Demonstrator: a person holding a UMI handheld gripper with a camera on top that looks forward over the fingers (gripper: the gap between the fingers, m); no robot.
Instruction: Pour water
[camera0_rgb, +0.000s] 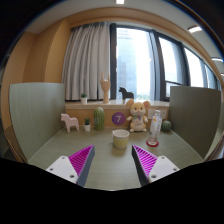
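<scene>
Grey table (100, 168), level claw (112, 163) open, cup (121, 139) ahead

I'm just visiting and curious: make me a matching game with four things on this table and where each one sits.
Things:
1. cup
2. water bottle
3. green bottle
4. toy horse

Places:
A. beside the teddy bear, ahead of the right finger
B. far side, out past the left finger
C. just ahead, between the open gripper's fingers
D. behind the cup, next to the purple clock

Pairs: 1-C, 2-A, 3-D, 4-B
</scene>
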